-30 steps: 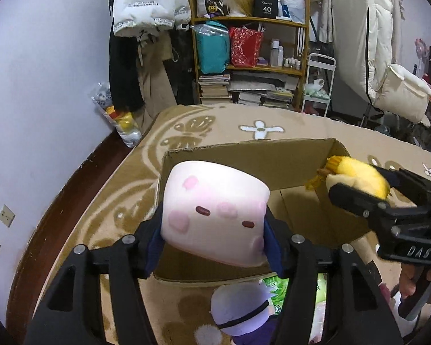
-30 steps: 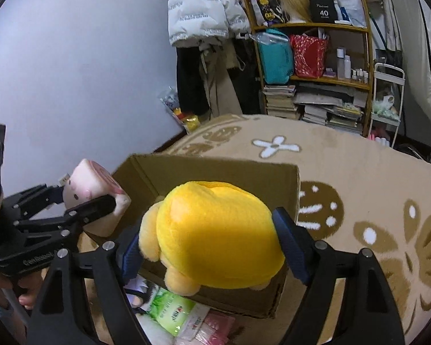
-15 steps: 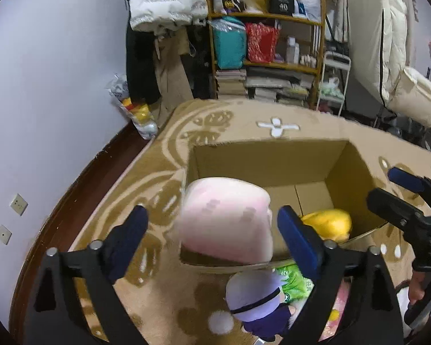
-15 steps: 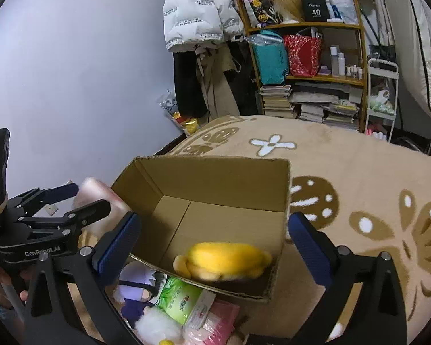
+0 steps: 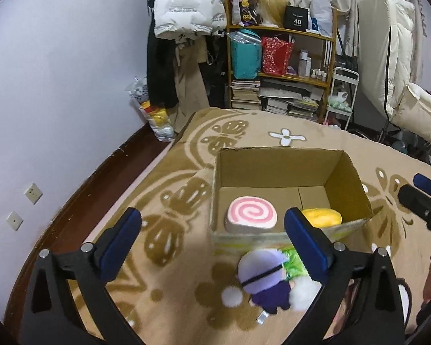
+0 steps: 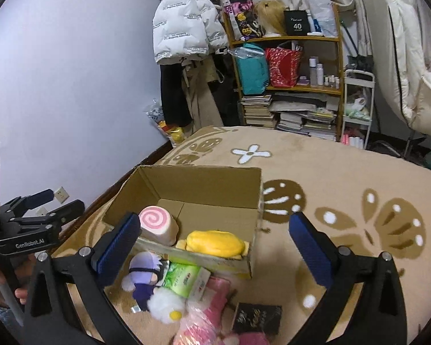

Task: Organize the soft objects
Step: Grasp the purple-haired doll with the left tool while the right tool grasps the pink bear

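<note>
On the patterned beige rug [image 6: 344,172] sits an open cardboard box [image 5: 275,166], and both soft toys are down inside it. The pink swirl plush [image 5: 252,212] lies at the near left of the box floor, its spiral end turned up and its side against the near wall. Beside it, toward the near right corner, rests the yellow plush [image 5: 321,217], lying flat and partly hidden behind the box rim in the left wrist view. From the right wrist view the two sit close together, the pink swirl plush [image 6: 158,224] propped slightly higher than the yellow plush [image 6: 215,243].

The left gripper [image 5: 212,235] hangs above the near edge of the box with its blue pads spread wide and nothing between them. The right gripper [image 6: 215,247] shows the same picture: jaws wide apart, empty, framing the box's near side. Each tool shows up at the edge of the other's view, the left gripper [image 6: 43,201] off to the left of the box and the right gripper [image 5: 422,195] off to its right.

Outside the box, right against its near wall, a small heap waits on the rug: a purple-haired doll [image 6: 145,270], a green tissue pack [image 6: 186,279], a white fluffy plush [image 6: 165,304], a pink soft item [image 6: 212,299] and a small dark packet [image 6: 257,317]. At the back of the room stands a wooden shelf [image 6: 339,66] loaded with bags, bottles and stacked books, with a white puffer jacket [image 6: 184,17] hanging next to it.
</note>
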A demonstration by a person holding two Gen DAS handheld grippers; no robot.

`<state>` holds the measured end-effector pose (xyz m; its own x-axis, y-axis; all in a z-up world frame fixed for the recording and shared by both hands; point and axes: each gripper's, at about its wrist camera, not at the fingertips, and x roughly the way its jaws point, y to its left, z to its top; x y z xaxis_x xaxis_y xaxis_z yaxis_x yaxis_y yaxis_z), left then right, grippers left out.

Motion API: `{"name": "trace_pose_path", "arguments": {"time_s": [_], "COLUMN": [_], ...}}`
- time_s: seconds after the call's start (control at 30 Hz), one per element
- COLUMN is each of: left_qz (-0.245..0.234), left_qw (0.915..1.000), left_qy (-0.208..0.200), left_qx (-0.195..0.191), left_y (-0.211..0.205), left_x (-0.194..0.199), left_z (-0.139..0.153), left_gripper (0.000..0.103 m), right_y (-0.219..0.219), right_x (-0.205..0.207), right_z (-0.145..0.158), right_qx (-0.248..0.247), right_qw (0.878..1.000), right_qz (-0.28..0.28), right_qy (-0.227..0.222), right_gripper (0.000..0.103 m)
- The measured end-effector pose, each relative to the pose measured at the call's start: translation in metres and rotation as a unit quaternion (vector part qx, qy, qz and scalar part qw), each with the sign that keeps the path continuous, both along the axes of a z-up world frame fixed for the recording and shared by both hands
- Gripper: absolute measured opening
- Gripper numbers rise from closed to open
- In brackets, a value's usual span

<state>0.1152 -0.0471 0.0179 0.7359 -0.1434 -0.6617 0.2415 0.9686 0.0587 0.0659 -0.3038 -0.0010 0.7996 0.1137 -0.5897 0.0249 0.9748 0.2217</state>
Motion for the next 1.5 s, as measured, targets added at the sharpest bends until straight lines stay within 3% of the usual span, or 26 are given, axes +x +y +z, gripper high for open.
{"name": "trace_pose_path", "arguments": {"time_s": [0.37, 0.77, 1.1, 1.5], "left_qz": [0.03, 0.031, 0.021, 0.03], "left_qw": [0.9995, 0.9989, 0.9973, 0.991], "left_qy": [0.006, 0.035, 0.07, 0.128], "left_qx": [-0.009, 0.0, 0.013, 0.026], "left_y": [0.029, 0.032, 0.016, 0.009], "left_x": [-0.046, -0.054, -0.04, -0.015], "left_z": [0.01, -0.014, -0.043, -0.075], "left_gripper": [0.103, 0.103, 0.103, 0.103], "right_y": [0.005, 0.007, 0.002, 0.005], "right_x": [-0.052, -0.08, -0.07, -0.057], "right_z": [0.019, 0.007, -0.022, -0.078], "right_qx": [0.003, 0.014, 0.028, 0.038], "right_qw": [1.0, 0.999, 0.997, 0.986], "right_qz": [-0.017, -0.038, -0.051, -0.056], "right_qy": [0.003, 0.016, 0.047, 0.15], "right_gripper": [0.103, 0.103, 0.103, 0.102]}}
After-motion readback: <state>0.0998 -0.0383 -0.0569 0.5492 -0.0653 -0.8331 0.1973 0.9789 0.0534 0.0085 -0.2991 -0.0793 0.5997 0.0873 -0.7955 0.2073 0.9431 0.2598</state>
